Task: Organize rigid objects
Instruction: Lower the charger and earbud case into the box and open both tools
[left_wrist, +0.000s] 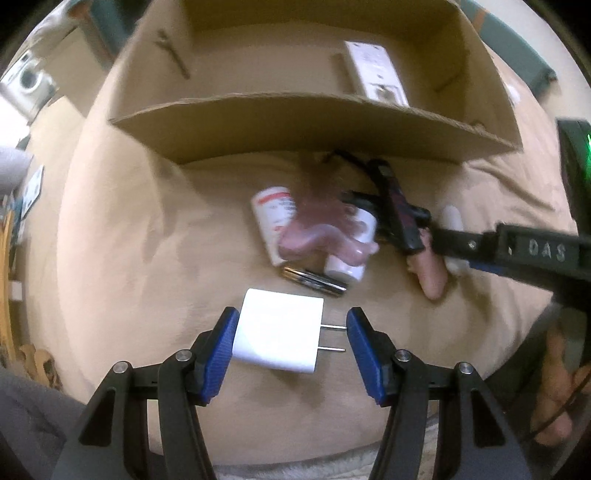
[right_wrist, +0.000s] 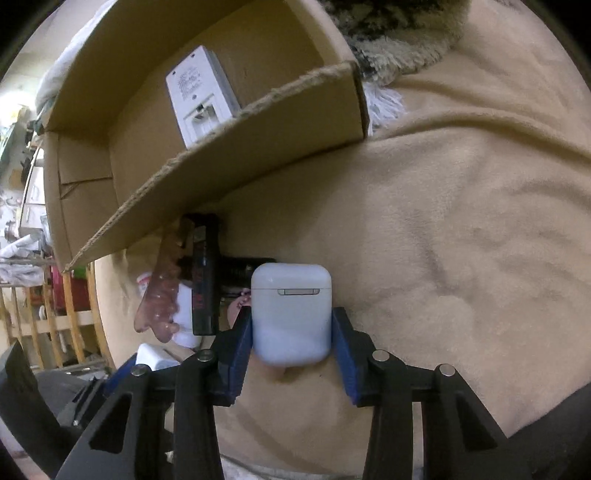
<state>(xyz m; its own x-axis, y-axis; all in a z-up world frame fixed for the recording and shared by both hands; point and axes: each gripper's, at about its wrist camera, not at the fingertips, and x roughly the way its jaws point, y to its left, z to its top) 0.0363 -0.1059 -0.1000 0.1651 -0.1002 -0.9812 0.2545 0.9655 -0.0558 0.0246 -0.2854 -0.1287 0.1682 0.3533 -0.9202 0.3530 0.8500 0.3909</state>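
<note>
In the left wrist view my left gripper (left_wrist: 291, 338) points down at a beige blanket. A white wall charger (left_wrist: 280, 332) lies between its blue pads, one pad on the body and the other at the prong tips. In the right wrist view my right gripper (right_wrist: 291, 332) is shut on a white earbud case (right_wrist: 291, 310), with a pad pressed on each side. The same case (left_wrist: 452, 218) and the right gripper (left_wrist: 452, 240) show at the right of the left wrist view. Part of the charger (right_wrist: 153, 356) shows at the lower left of the right wrist view.
An open cardboard box (left_wrist: 295, 107) stands behind the pile with a white flat device (left_wrist: 375, 74) inside. On the blanket lie a pink hair claw (left_wrist: 321, 229), two white bottles (left_wrist: 273, 214), a black bar (left_wrist: 397, 206), a folded pocket tool (left_wrist: 314, 282) and a peach object (left_wrist: 430, 275).
</note>
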